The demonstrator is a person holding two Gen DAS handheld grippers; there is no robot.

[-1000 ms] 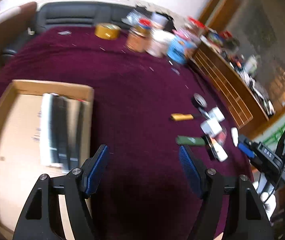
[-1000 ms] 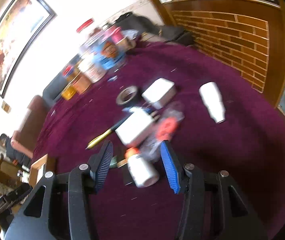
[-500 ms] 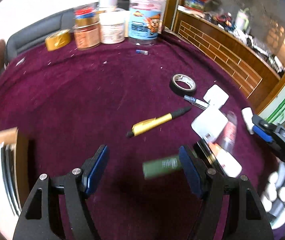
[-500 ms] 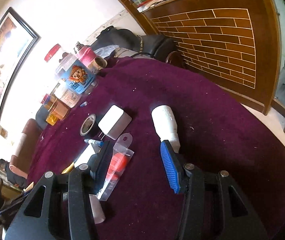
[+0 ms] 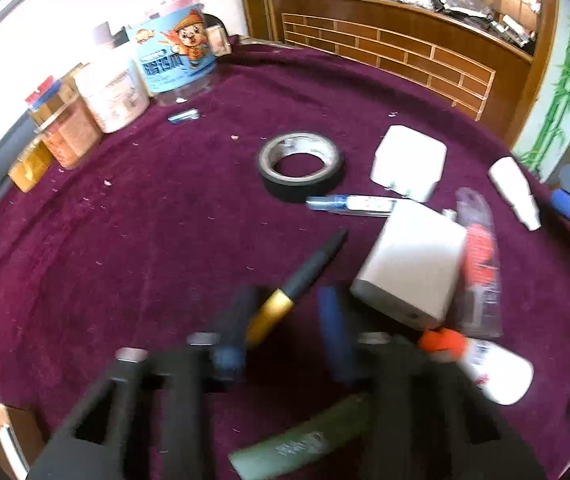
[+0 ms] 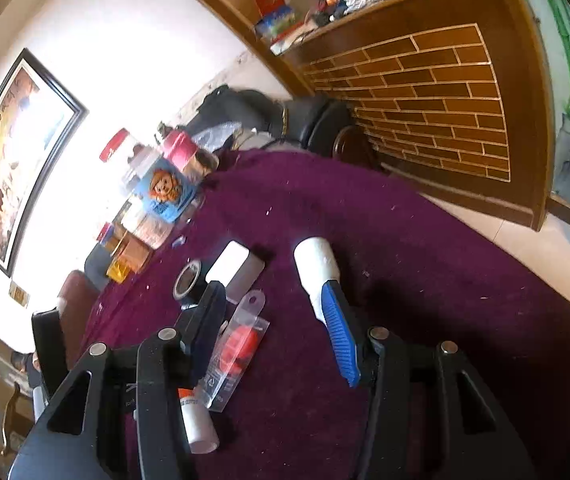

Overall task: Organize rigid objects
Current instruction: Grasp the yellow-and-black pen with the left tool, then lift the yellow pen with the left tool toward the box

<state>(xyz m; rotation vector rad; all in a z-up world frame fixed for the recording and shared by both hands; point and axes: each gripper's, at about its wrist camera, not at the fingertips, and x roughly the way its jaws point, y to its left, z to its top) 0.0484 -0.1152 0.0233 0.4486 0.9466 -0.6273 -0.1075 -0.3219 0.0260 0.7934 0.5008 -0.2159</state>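
Left gripper (image 5: 289, 320) closing around pen (image 5: 297, 280)

Things spread over the bench (image 5: 145, 240), jars at its far edge

In the left wrist view the jars (image 5: 113, 92) stand in a row at the far left; a tape roll (image 5: 301, 166) lies mid-bench, a charger block (image 5: 409, 162) to its right and a small tube (image 5: 351, 203) just in front of both. Nearer, a pen (image 5: 305, 276) lies slantwise left of a box (image 5: 413, 268), with a blister pack (image 5: 479, 264) right of the box, a bottle (image 5: 489, 364) in front of it, and a nozzle bottle (image 5: 513, 188) at far right
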